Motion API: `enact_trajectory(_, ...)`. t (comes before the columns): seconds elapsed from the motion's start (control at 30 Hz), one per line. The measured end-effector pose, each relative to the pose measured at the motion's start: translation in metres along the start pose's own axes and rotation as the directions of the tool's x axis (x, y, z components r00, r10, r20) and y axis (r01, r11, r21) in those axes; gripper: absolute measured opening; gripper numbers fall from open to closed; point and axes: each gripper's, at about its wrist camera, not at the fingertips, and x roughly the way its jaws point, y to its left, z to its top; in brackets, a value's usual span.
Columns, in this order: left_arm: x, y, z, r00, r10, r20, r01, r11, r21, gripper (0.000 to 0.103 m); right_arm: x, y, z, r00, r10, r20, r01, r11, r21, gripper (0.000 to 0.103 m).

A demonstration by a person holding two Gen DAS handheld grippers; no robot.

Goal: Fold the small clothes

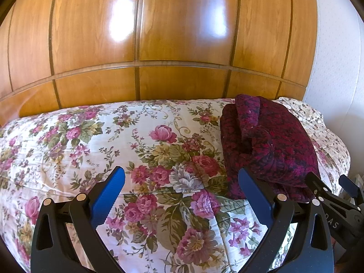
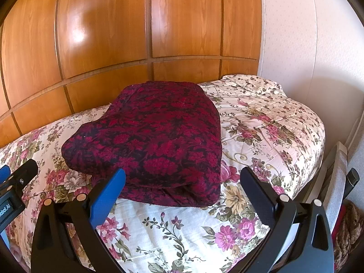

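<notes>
Only readable writing: "DAS" on the black body of the right gripper (image 1: 336, 186) where it pokes into the left wrist view, and "obot.AI" on a little screen on the left gripper (image 2: 13, 177) at the edge of the right wrist view, rest is cut off. The dark red patterned garment (image 2: 157, 141) sits folded in a thick bundle on the floral bedspread (image 2: 261, 125), close to the wooden panelled wardrobe (image 2: 109, 34). Both grippers hang low over the bed pointing at the wardrobe, fingers spread wide, gripping nothing. The right one's blue-padded finger (image 2: 109, 195) overlaps the bundle's near edge, can't tell if it touches. The left one is just beside the bundle, over bare bedspread
</notes>
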Motion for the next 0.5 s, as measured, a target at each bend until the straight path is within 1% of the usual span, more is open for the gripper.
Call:
enact_trajectory(0.23, 0.005, -0.001, -0.002, 1.000, 0.005, -0.013, -0.005, 1.000, 0.007, 0.099, 0.001, 0.000, -0.002, 1.000, 0.001, -0.003, -0.001, 1.000, 0.000, 0.100)
enact_trajectory(0.5, 0.011, 0.004, -0.006, 0.999, 0.007, -0.045, -0.009, 0.999, -0.032, 0.099, 0.002, -0.001, -0.001, 1.000, 0.000, -0.001, 0.000, 1.000, 0.000, 0.101)
